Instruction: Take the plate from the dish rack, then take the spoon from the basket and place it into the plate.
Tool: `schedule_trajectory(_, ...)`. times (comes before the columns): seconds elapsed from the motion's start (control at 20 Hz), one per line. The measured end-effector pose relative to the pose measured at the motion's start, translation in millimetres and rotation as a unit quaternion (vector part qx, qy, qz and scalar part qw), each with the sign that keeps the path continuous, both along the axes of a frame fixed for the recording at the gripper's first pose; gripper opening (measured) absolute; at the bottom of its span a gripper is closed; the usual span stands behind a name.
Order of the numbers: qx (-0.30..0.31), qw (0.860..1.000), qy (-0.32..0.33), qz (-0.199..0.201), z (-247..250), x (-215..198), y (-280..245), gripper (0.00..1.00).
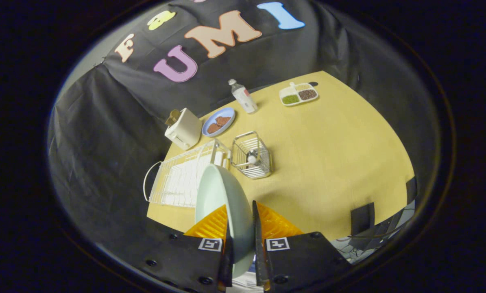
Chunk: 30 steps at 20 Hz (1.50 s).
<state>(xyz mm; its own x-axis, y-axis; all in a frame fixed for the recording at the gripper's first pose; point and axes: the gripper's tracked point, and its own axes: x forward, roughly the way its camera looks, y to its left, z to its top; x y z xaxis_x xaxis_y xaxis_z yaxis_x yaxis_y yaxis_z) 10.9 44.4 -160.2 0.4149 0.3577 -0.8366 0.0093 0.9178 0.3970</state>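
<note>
Step 1 is judged done: the plate point(222, 203) is out of the rack and held edge-on in the gripper point(240, 226), whose 2 fingers are closed on its rim, 1 on each face. Left to do, by this judgement: the plate has to be set down on the table, then the spoon fetched from the basket and laid in the plate.

The table point(328, 162) is a smooth, pale yellow wood-look top with a curved far edge. The rack point(177, 179), just beyond the fingers at 11 o'clock, is white coated wire, flat and rectangular, with a looped handle on its near side; it is seen bare of dishes. The plate is a pale green-white disc, glossy and shallow, standing upright above the table. The basket point(251, 156), at 12 o'clock beyond the plate, is a small box of bright metal wire. In it a rounded, shiny end is seen, taken to be the spoon point(251, 158); its shape cannot be told more exactly.
</note>
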Motion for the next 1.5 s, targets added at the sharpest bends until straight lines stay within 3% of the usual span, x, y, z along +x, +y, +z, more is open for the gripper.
schedule_trajectory(0.3, 0.049, 0.997, 0.018, -0.05, -58, -1, -56, 0.24)
schedule_trajectory(0.55, 0.093, 0.993, 0.024, -0.071, -97, 8, -67, 0.24)
schedule_trajectory(1.05, 0.111, 0.99, 0.035, -0.08, -136, 27, -41, 0.24)
schedule_trajectory(1.5, 0.115, 0.991, 0.044, -0.06, -149, 25, -28, 0.25)
